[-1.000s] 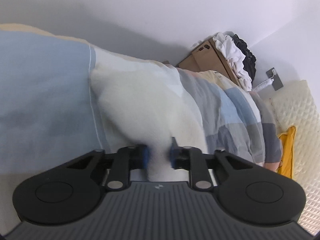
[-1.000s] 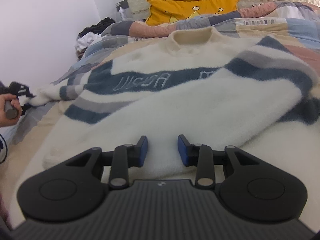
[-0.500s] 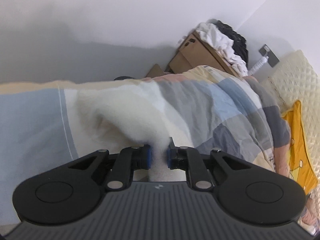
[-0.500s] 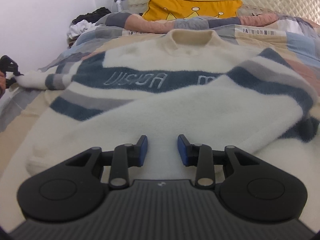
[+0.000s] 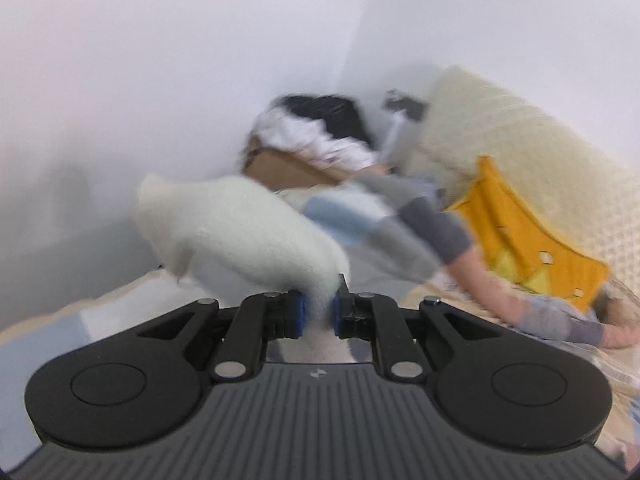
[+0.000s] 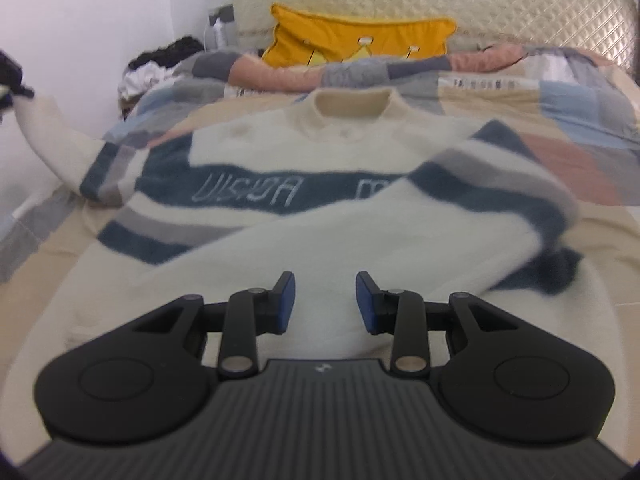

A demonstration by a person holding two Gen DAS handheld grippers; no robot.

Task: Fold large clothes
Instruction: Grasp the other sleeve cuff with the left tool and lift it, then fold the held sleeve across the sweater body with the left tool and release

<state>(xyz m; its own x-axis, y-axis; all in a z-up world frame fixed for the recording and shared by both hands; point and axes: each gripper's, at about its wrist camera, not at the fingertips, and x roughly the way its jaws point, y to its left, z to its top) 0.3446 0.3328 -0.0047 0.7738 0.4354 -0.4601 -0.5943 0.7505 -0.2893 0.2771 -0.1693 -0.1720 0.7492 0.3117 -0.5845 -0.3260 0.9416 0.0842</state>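
Item: cream sweater (image 6: pixel 328 220) with navy and grey bands and pale lettering across the chest, spread front-up on a patchwork quilt (image 6: pixel 560 92), collar toward the headboard. One sleeve is folded across the body, its cuff end lying in front of the right gripper (image 6: pixel 325 300); nothing stands between gripper and knit. Right gripper: fingers parted, blue pads (image 6: pixel 286 300) clear of the fabric, the folded sleeve showing in the gap below them — no grip. Other sleeve (image 6: pixel 52 152): raised off the quilt at the left edge of the right view, running up to the left gripper (image 5: pixel 318 312). Left gripper: jaws nearly together, clamped on the fluffy cream cuff (image 5: pixel 240 232), which bulges out ahead of the pads and hides part of the bed beyond; the picture is blurred. Farther back: a yellow cushion (image 6: pixel 356 42) against the quilted cream headboard (image 6: pixel 520 4). Far corner, by the white wall — a cardboard box (image 5: pixel 284 168) heaped with white and black clothes (image 5: pixel 320 128).
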